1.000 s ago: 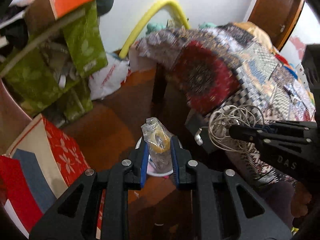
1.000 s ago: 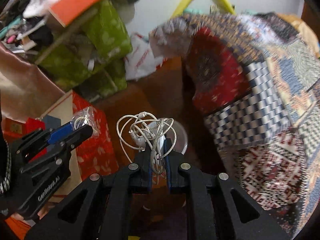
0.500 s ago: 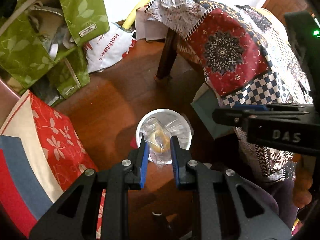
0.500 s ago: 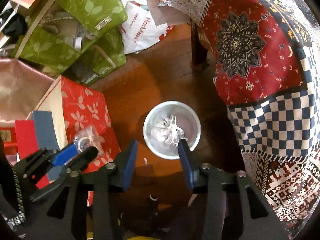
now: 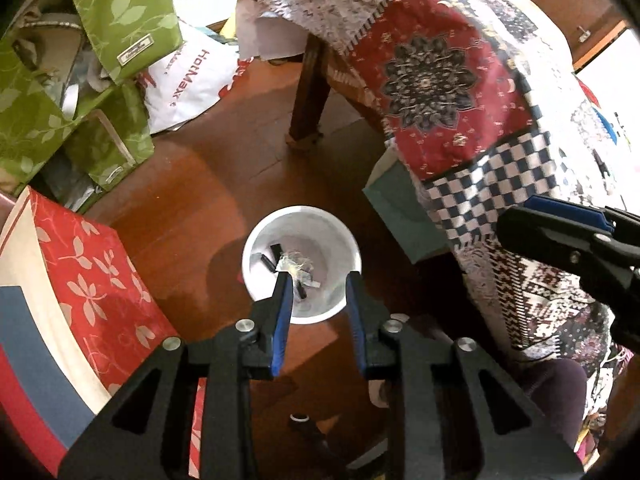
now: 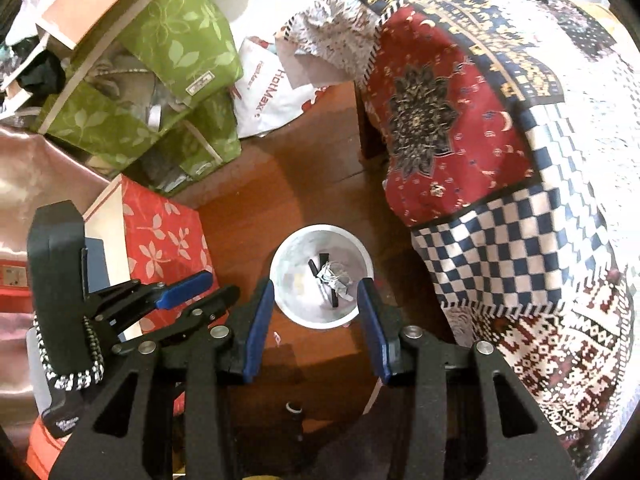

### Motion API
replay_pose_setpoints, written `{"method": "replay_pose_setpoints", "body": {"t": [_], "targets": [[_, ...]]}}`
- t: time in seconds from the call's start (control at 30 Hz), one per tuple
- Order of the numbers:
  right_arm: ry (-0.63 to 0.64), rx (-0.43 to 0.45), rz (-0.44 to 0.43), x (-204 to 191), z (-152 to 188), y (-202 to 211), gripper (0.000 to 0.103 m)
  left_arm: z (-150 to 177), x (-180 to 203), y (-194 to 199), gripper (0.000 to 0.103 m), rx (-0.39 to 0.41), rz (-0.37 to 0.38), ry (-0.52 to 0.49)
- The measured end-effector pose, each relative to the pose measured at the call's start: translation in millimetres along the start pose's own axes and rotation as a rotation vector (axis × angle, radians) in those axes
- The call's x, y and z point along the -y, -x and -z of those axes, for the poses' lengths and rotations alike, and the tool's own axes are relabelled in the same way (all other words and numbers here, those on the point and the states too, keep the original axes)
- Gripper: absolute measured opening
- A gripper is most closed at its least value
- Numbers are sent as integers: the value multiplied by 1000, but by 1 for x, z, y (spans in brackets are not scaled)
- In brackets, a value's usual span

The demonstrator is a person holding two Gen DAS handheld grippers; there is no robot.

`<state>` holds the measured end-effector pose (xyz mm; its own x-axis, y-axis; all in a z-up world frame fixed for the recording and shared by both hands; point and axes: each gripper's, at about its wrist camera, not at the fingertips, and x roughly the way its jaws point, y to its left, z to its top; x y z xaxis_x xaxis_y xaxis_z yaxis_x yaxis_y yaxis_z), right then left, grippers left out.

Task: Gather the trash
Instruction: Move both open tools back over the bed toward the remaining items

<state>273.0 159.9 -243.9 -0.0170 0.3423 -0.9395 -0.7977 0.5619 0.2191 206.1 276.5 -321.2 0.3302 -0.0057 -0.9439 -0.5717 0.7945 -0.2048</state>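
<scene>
The bin (image 5: 256, 240) stands on the floor (image 5: 192, 184), with a tangle of cord (image 5: 294, 262) and small scraps lying inside it. To its left sits a flat box (image 5: 88, 280), and farther left and beyond are stacked bags (image 5: 108, 8). To its right a cloth (image 5: 432, 80) hangs over the worktop (image 5: 308, 92), whose leg stands beyond the bin.

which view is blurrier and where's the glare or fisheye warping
Left wrist view: sharp on the white bin, quilt slightly smeared, window corner blown out at upper right. Right wrist view: crisp centre, glare on the floor, quilt checks bent by fisheye towards the edge, dark vignette in the corners.
</scene>
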Motion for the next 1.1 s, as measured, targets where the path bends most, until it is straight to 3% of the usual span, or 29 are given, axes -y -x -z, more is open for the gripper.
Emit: {"method": "replay_pose_setpoints", "body": {"t": [0.2,0.47,0.83,1.03,1.1], "targets": [[1,68,1,3,10,36,40,4,14,34,26,69,-34,-39],[7,220,10,5,34,108,40,11,46,110,26,226,-19,-83],[-61,537,124,36,93,225,40,37,133,221,35,491,67,-196],[-111,640,178,62,125,272,43,51,192,256,40,561,147,-300],[-129,670,197,72,136,285,45,55,212,262,46,582,160,-335]]}}
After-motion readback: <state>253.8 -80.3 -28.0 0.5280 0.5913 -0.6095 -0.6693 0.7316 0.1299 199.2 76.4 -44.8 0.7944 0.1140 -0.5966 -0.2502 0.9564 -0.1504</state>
